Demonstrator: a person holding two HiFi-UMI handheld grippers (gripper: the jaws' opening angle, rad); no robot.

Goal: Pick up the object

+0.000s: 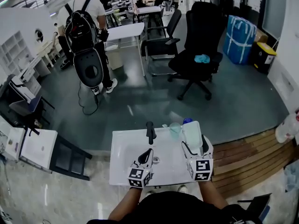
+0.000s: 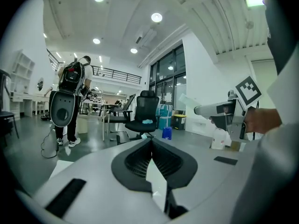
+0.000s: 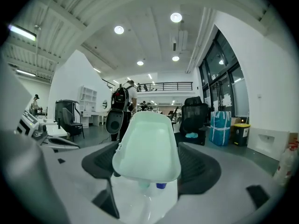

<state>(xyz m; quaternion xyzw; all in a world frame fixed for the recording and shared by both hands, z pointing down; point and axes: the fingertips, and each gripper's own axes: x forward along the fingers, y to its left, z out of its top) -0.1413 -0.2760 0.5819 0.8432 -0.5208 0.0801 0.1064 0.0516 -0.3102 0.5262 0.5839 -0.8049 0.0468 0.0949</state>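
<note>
**A:** Where is the object?

**B:** The pale green tray is in the right gripper. The jaws are clamped on its two long walls. It hangs over the right end of the white bench, and I'd judge it is already off the surface.

**A:** How will it handle?

**B:** It looks like thin moulded plastic, empty, so it should be light. The rim is probably stiff, but the smooth walls could flex or slide under a hard squeeze. Gripping across the walls near the middle, as now, looks like the balanced hold.

**A:** And the other gripper?

**B:** The left gripper has its jaws pressed together with nothing between them. It is low over the middle of the bench.

**A:** Is anything else on the bench?

**B:** There is a black upright thing at the far edge, but I can't tell what it is. A clear cup stands near it, and a blue cap shows just past the tray.

**A:** What about the room?

**B:** It's an open office with a grey floor. A black office chair has a teal cloth on its seat, and a blue bag stands by the wall. A person with a backpack is well away, facing the other way. Wooden boards run to the right of the bench.
</note>
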